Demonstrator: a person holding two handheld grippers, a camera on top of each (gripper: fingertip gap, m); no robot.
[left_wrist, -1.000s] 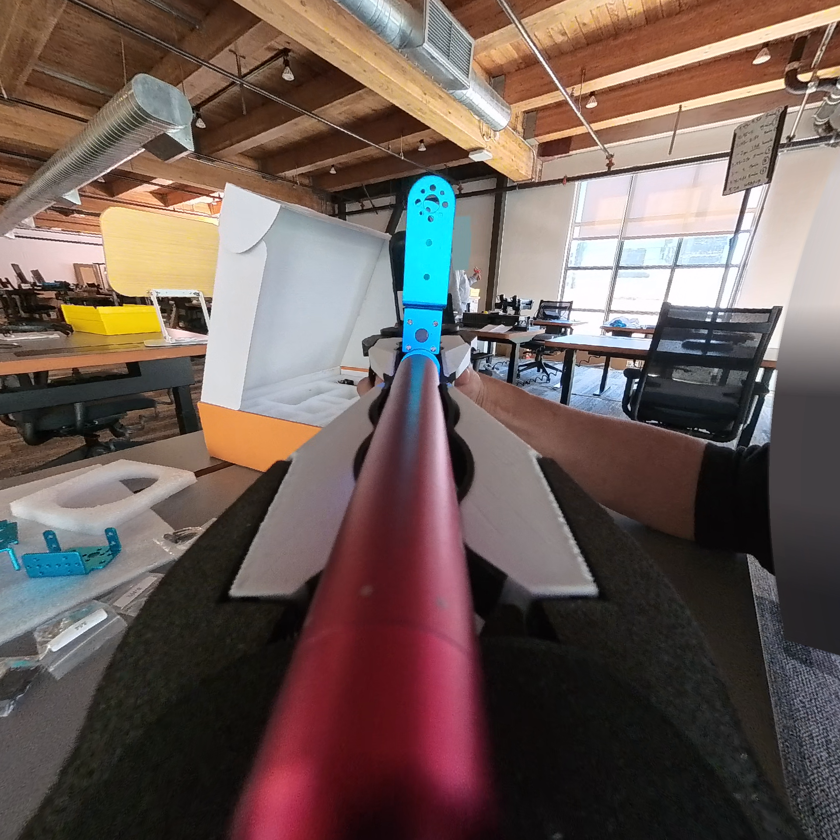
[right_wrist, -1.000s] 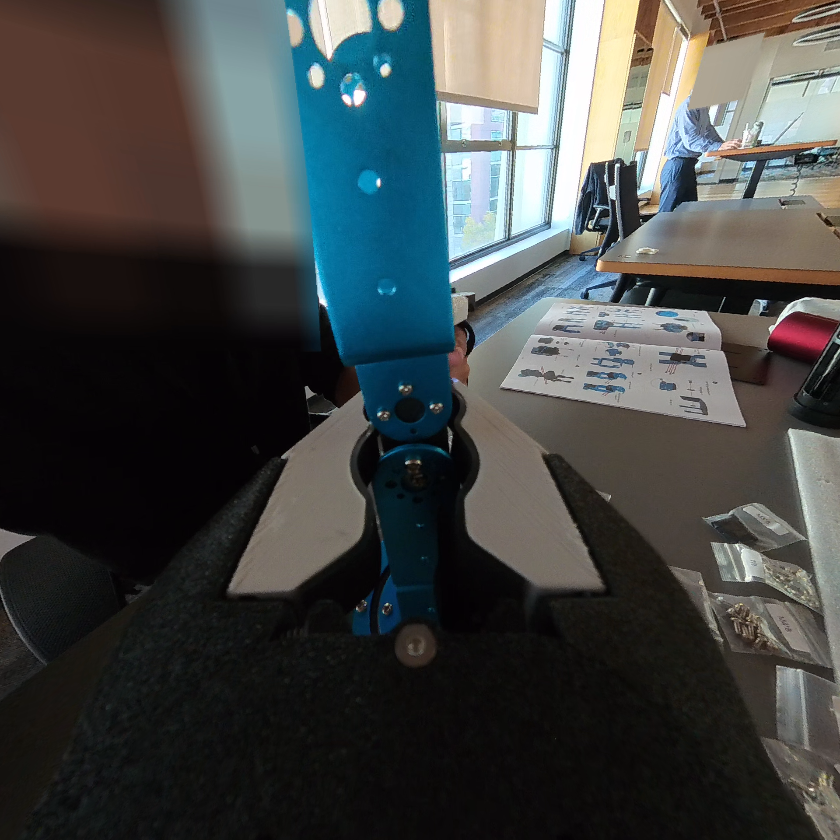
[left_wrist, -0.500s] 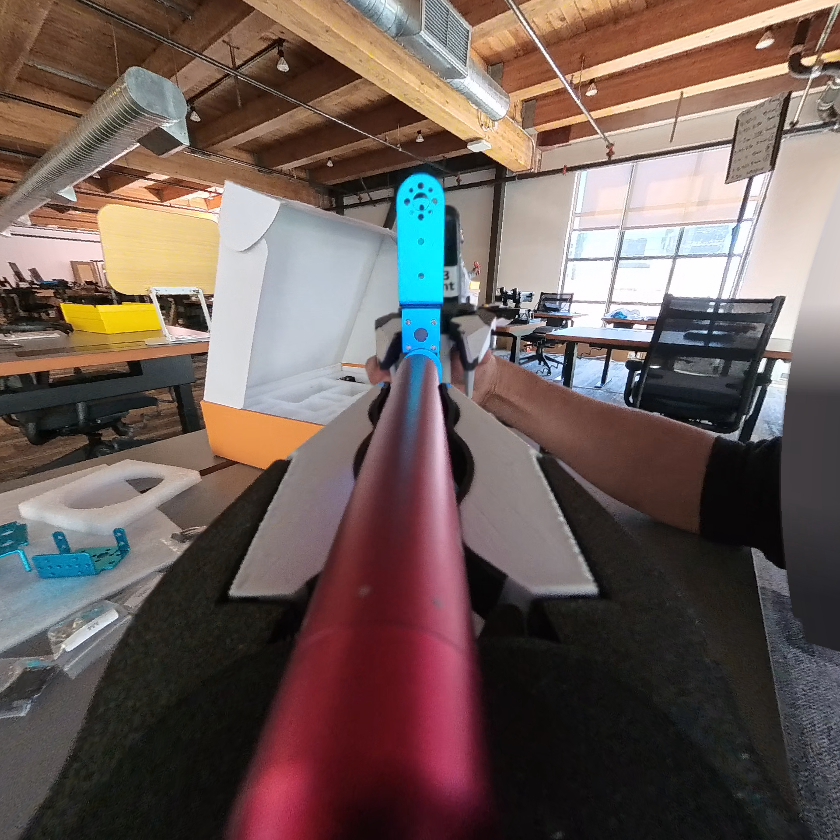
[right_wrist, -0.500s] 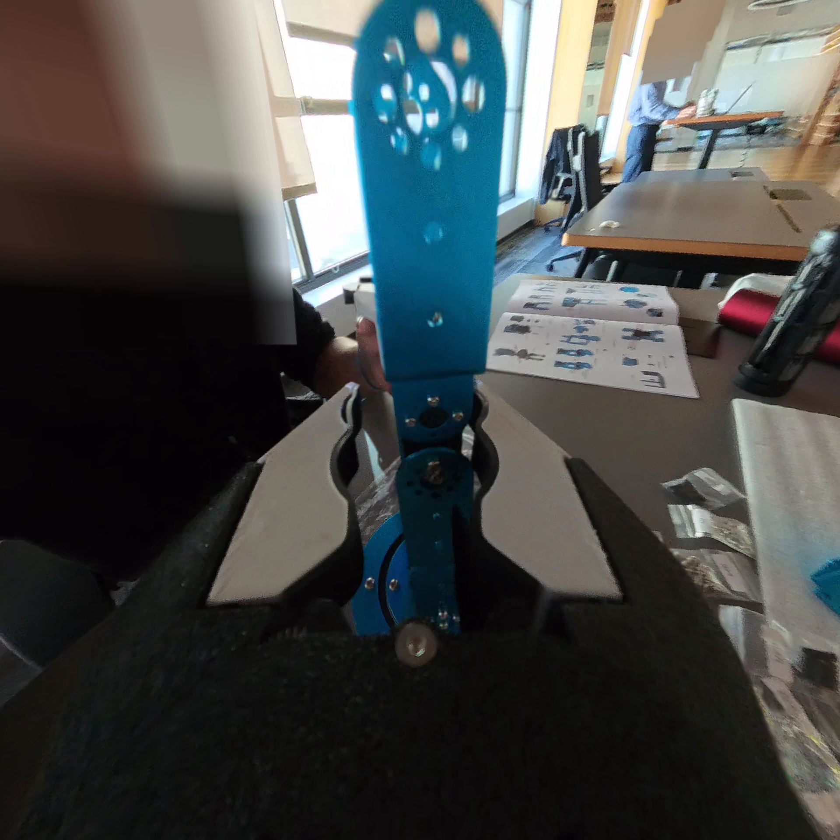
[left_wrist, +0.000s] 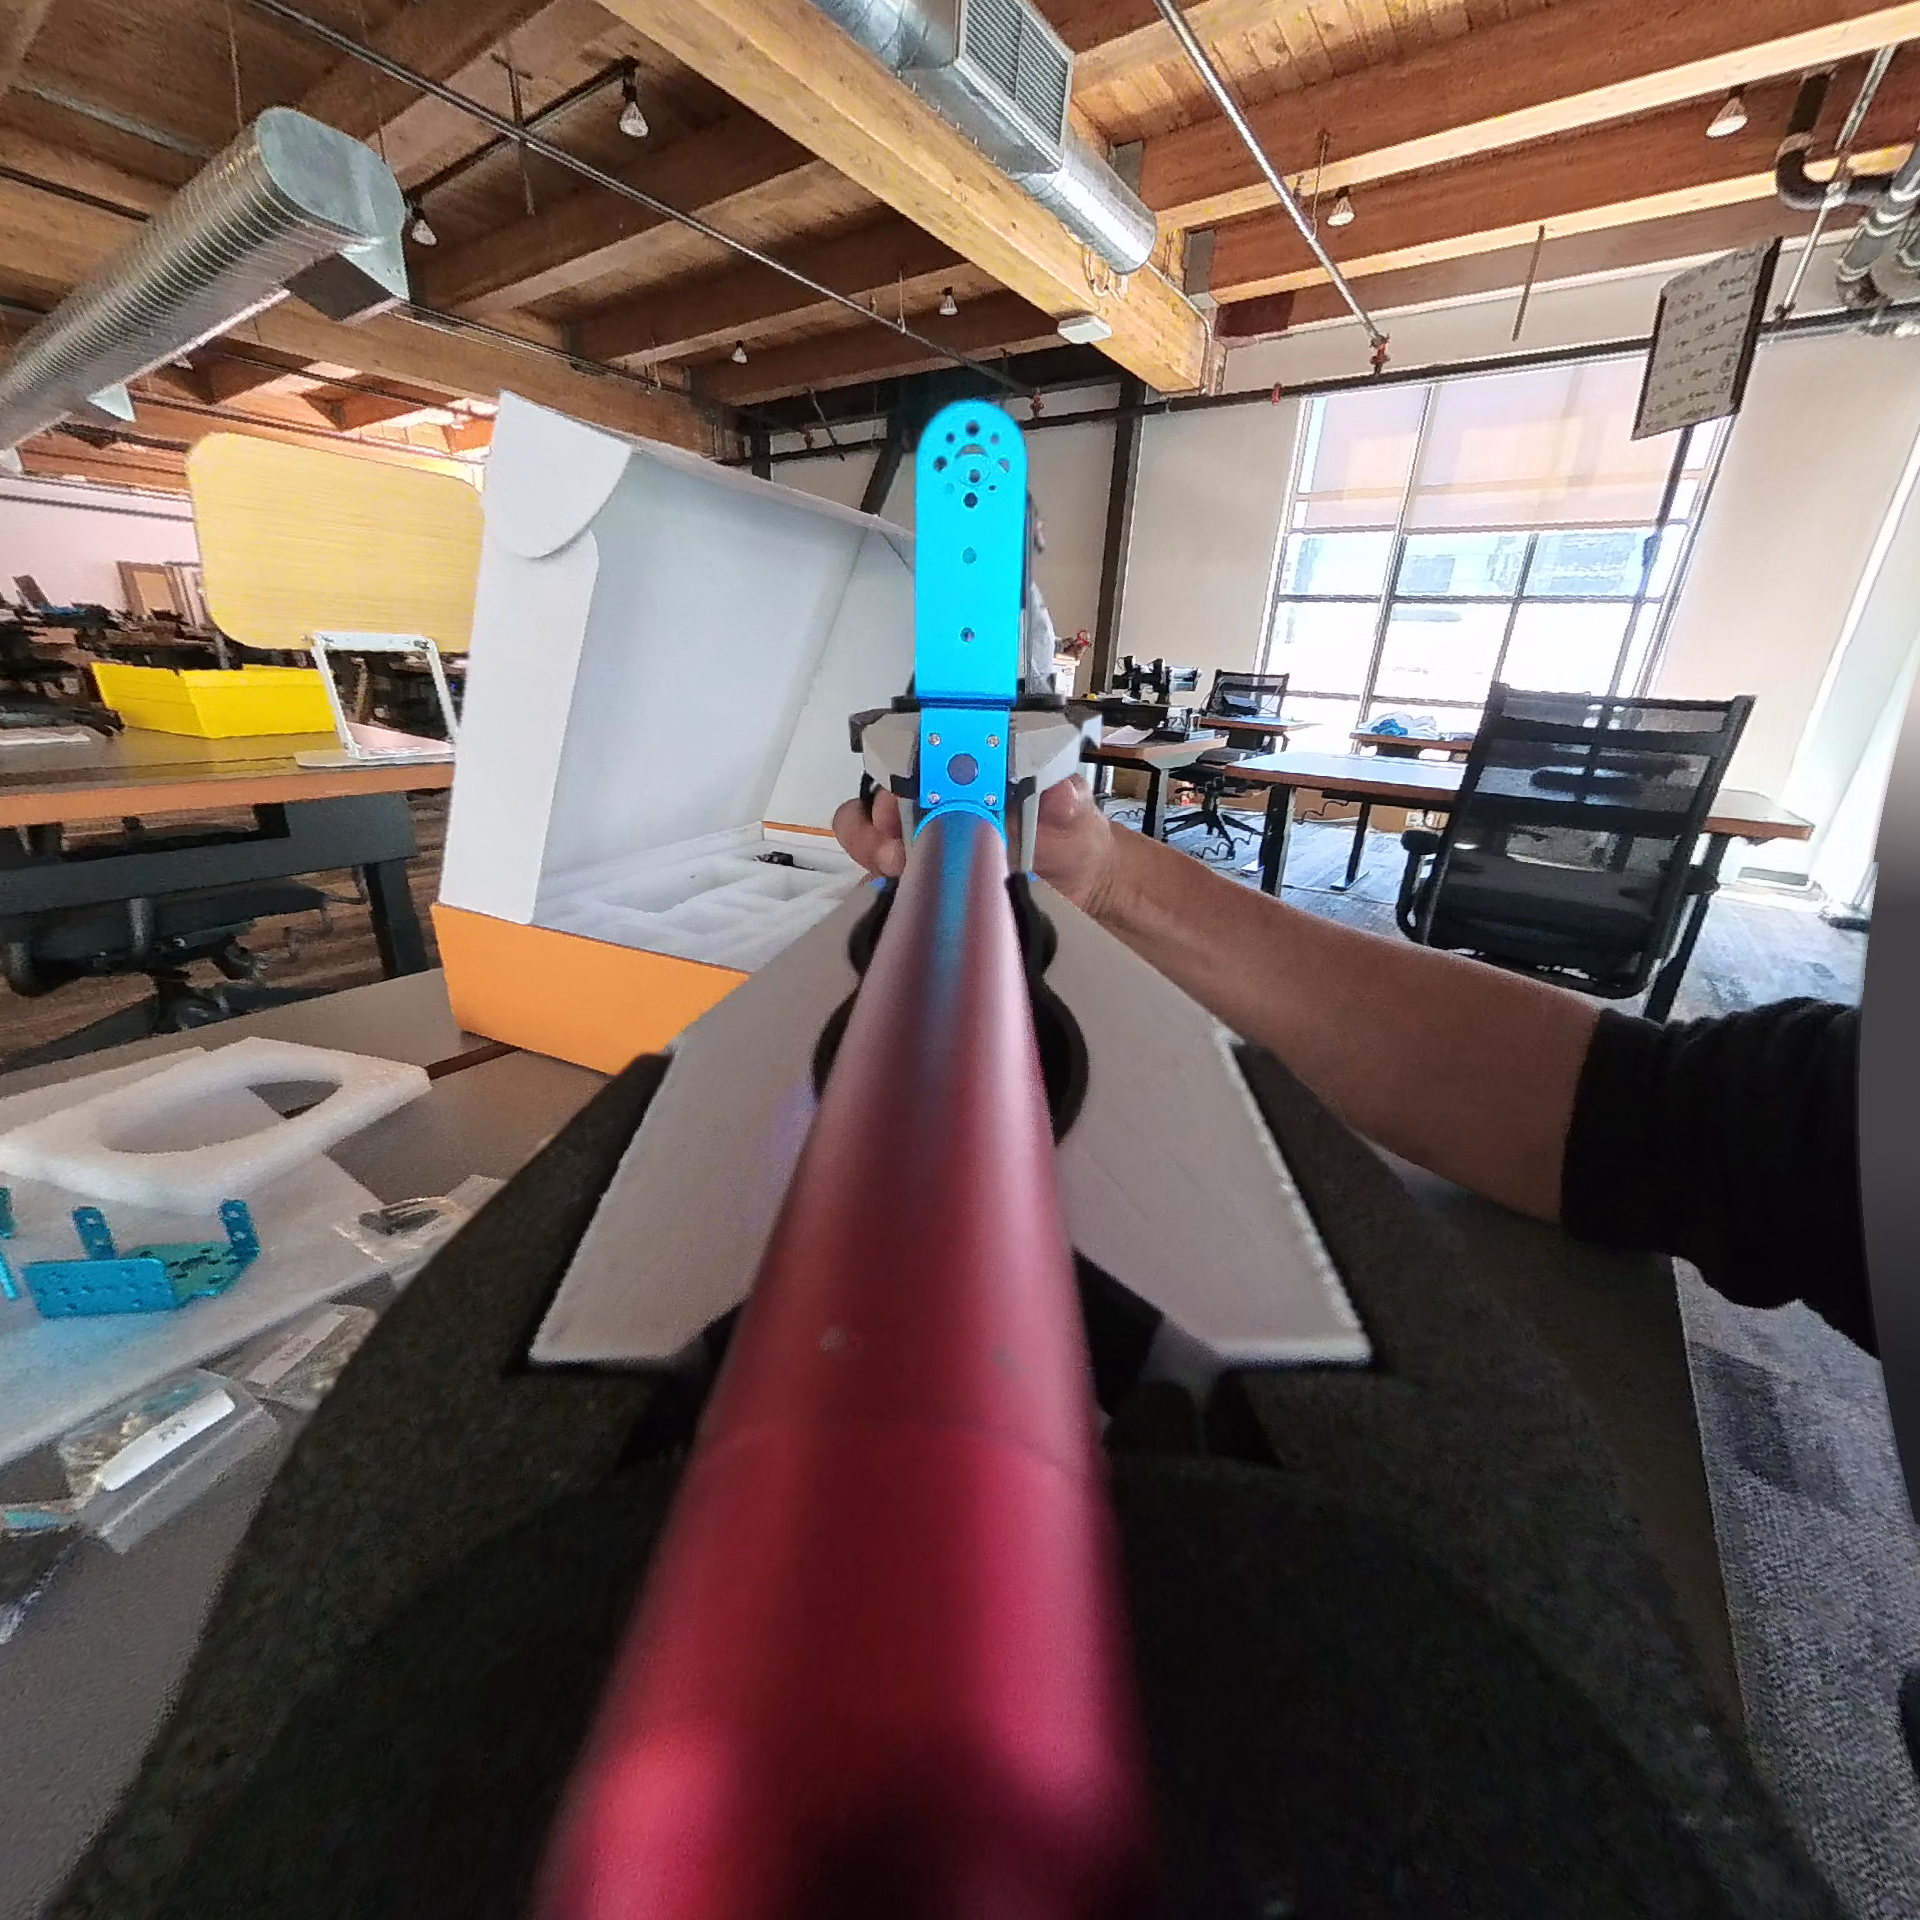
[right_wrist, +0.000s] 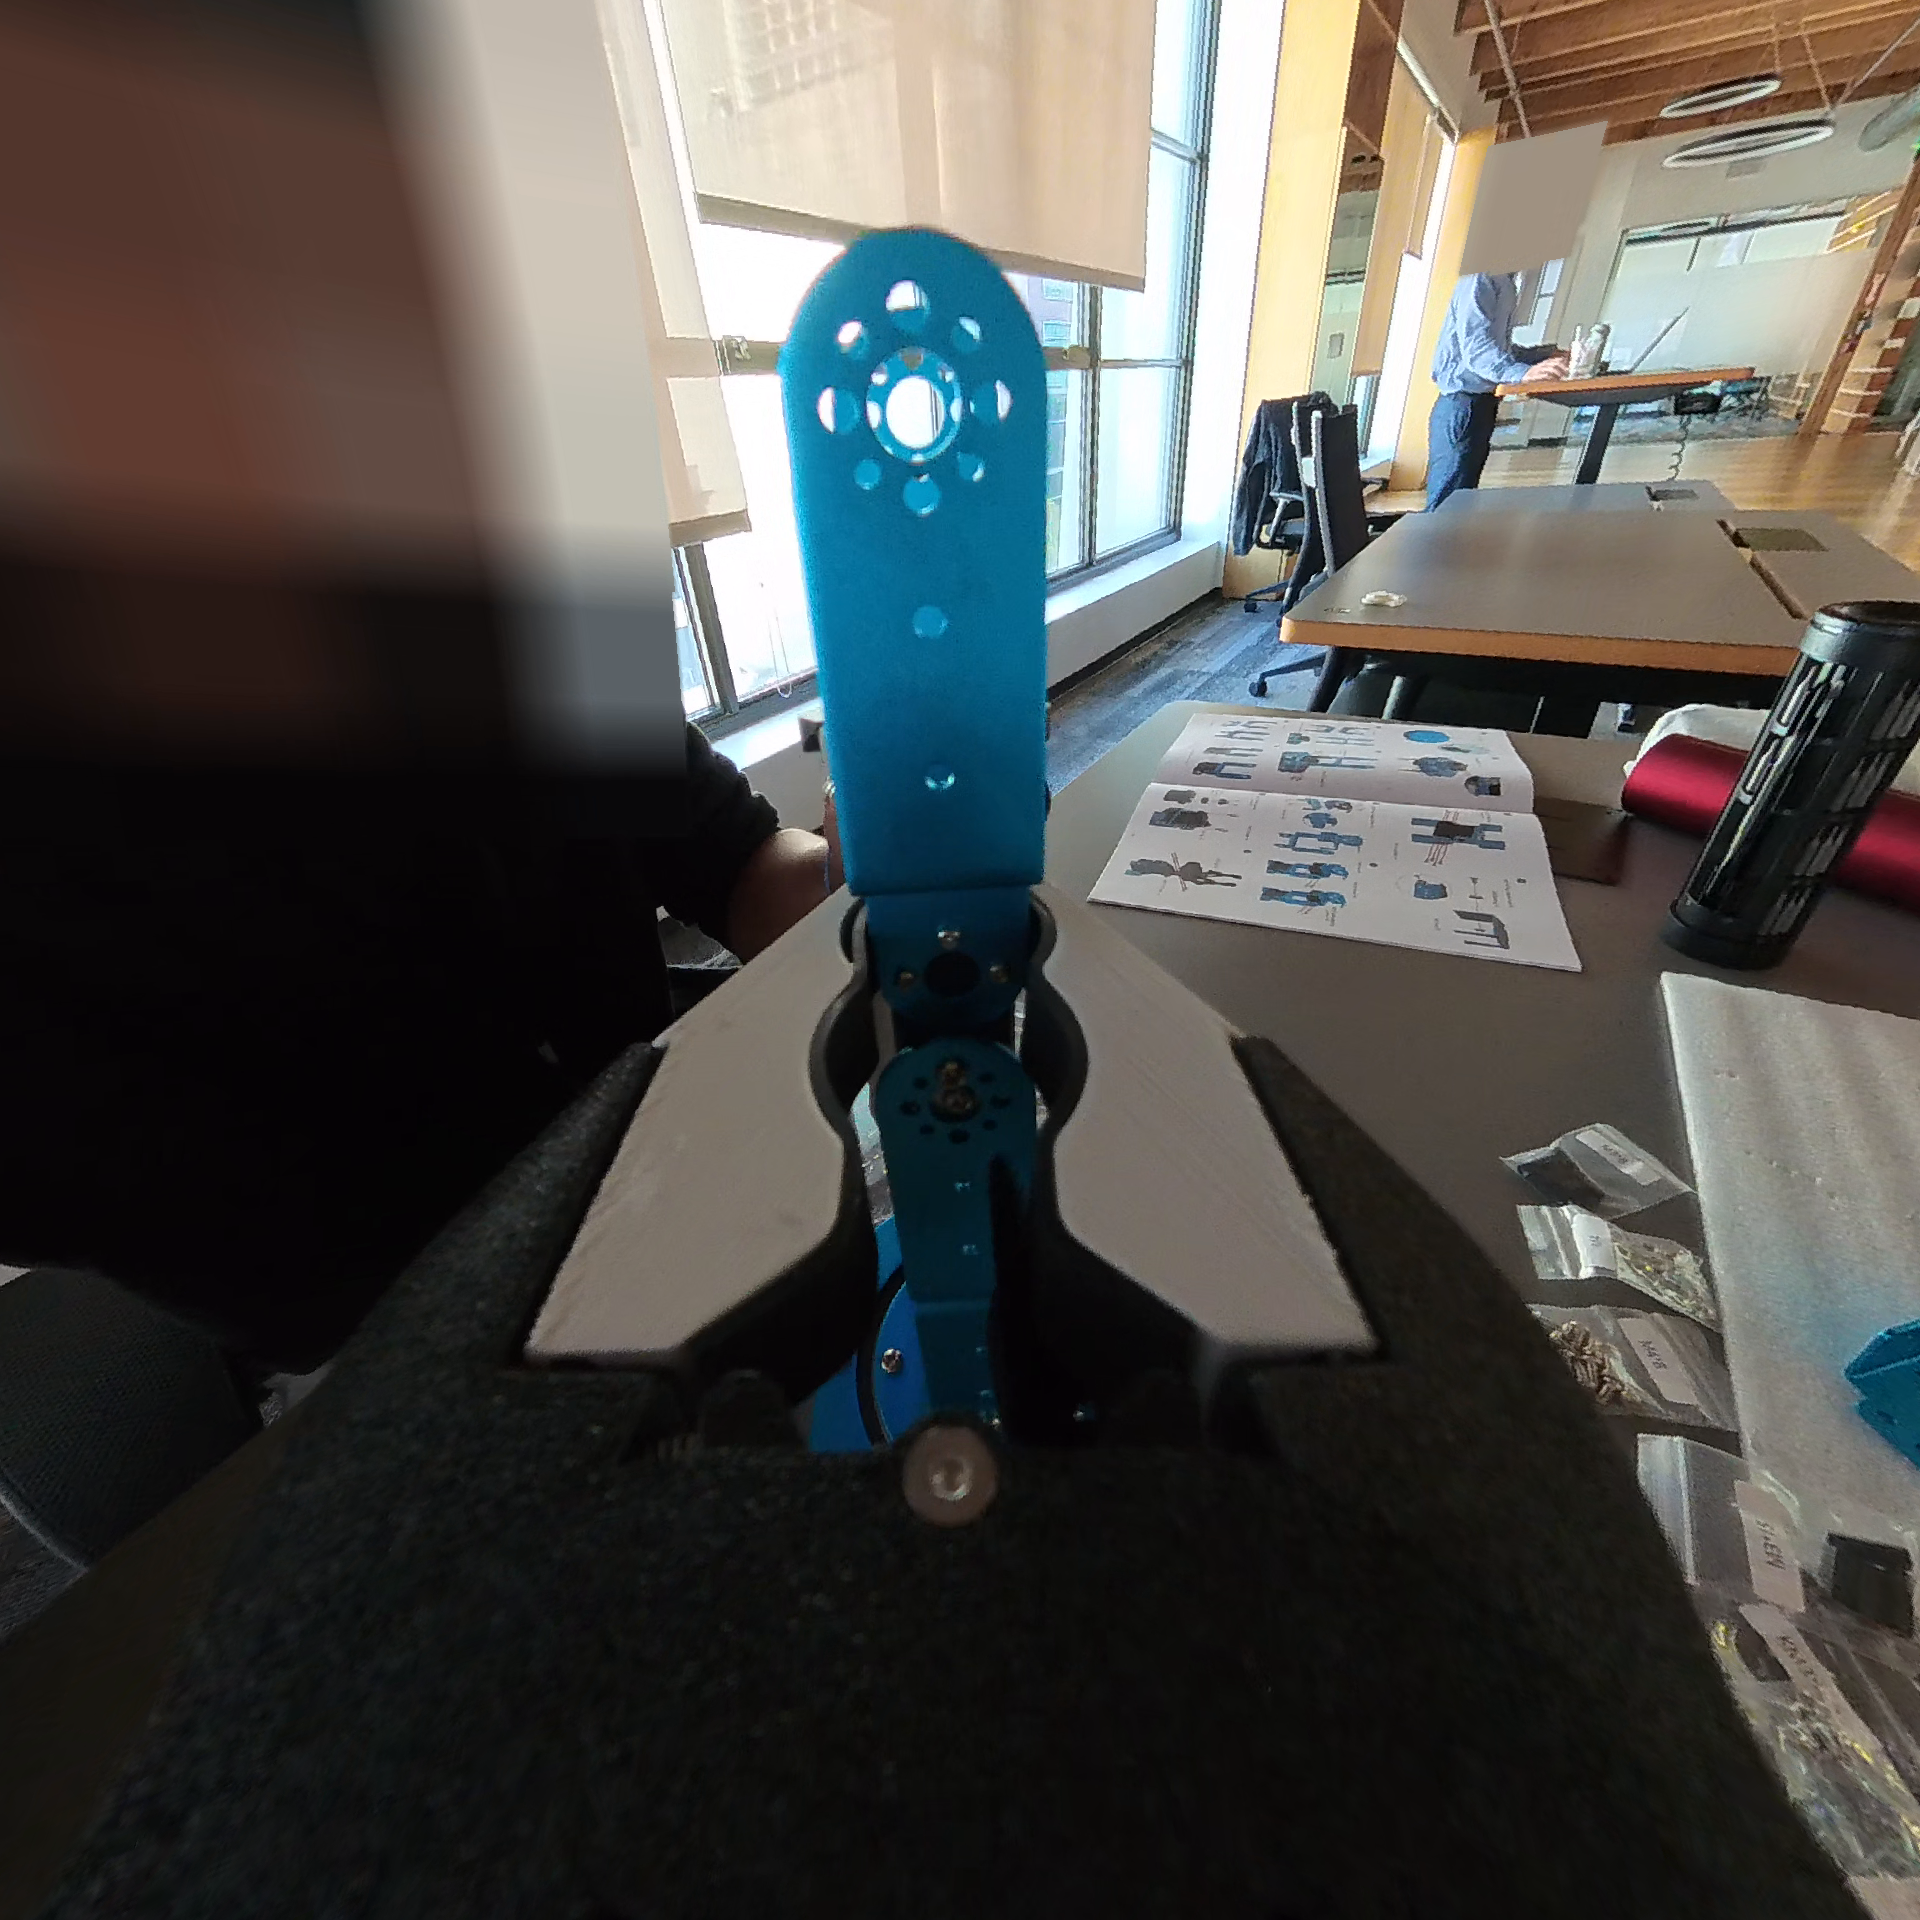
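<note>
A long red metal tube (left_wrist: 914, 1299) runs away from the near edge, ending far off at an upright blue perforated metal bracket (left_wrist: 966, 582), rounded on top, jointed to a smaller blue link (right_wrist: 951, 1226) below.

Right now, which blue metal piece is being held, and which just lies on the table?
The long blue arm is held upright; the small blue bracket lies on white foam.

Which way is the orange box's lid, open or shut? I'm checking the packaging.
Open: the orange box has its white lid raised, exposing white foam compartments.
</note>
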